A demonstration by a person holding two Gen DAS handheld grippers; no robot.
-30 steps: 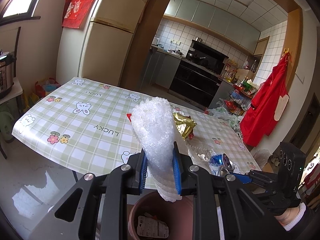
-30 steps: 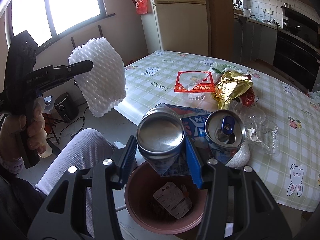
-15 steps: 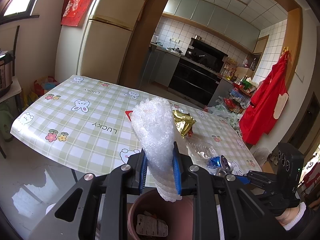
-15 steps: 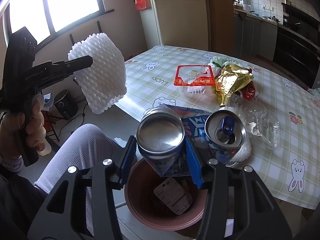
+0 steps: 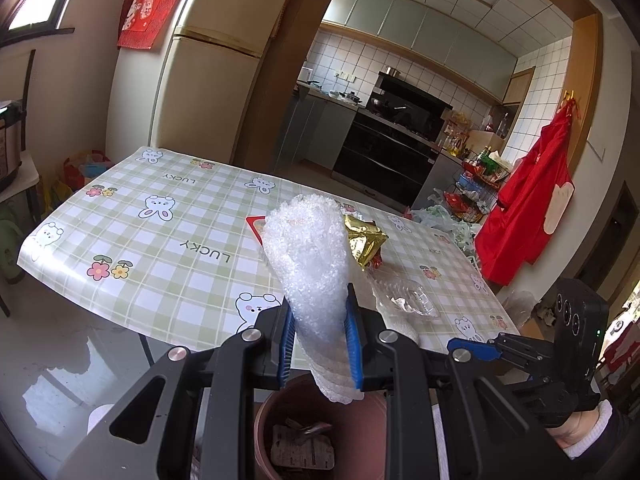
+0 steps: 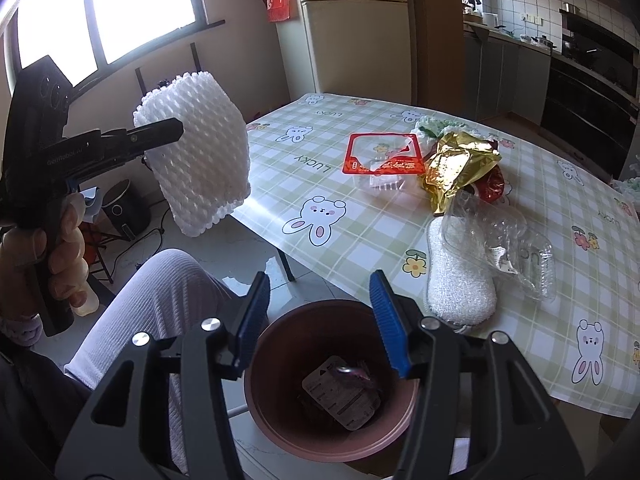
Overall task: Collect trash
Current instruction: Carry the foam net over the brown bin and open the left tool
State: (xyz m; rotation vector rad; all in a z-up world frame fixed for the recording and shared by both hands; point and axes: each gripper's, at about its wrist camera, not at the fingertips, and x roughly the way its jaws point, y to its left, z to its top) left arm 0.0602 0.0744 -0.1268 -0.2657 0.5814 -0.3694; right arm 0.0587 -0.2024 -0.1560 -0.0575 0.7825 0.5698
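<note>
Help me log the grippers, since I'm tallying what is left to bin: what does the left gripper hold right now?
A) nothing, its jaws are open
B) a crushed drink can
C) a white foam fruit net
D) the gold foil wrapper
C: the left gripper is shut on the white foam fruit net, held above the brown bin, while the gold foil wrapper lies on the table.

Home kitchen-dining room
Fridge (image 5: 208, 92) beside desk (image 5: 168, 236) in bunny-check oilcloth — tiled kitchen behind with black oven (image 5: 390, 156), wall cabinets (image 5: 432, 36); red apron (image 5: 528, 216) hanging.
</note>
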